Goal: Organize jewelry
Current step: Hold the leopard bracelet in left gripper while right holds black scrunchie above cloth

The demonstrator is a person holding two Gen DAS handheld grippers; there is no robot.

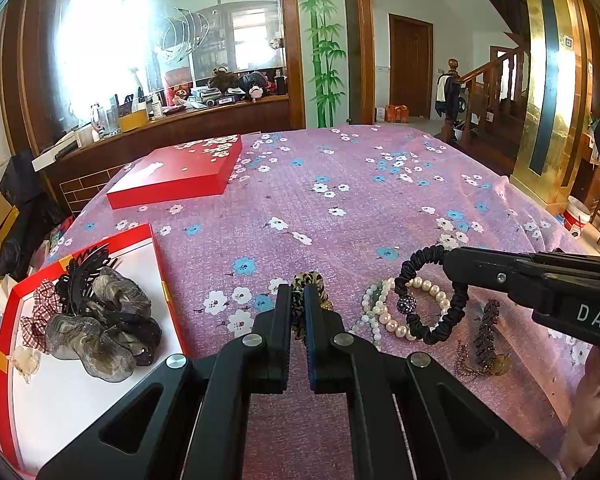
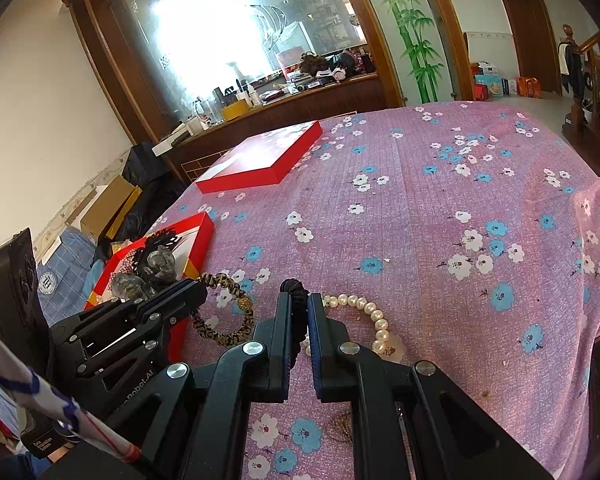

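Leopard-print fabric of a scrunchie (image 1: 306, 300) is sitting pinched between the pads of the left gripper (image 1: 298, 294), while the right gripper (image 2: 299, 304) is pinching a black scrunchie (image 2: 296, 308); both are lying on the flowered cloth (image 1: 340, 208). Risk: the black band is overlapping the pearl bracelet (image 1: 396, 316), so lifting may be dragging the pearls along. Only the left view is showing the open red box (image 1: 148, 236) holding hair pieces and the dark beaded piece (image 1: 485, 332); the right view is hiding them.

My tongs (image 1: 299, 292) are black. The cloth (image 1: 340, 216) is pink with white and blue flowers. I see a spotty brown hair tie (image 1: 308, 282), white beads (image 1: 396, 326), a red box (image 1: 180, 176).
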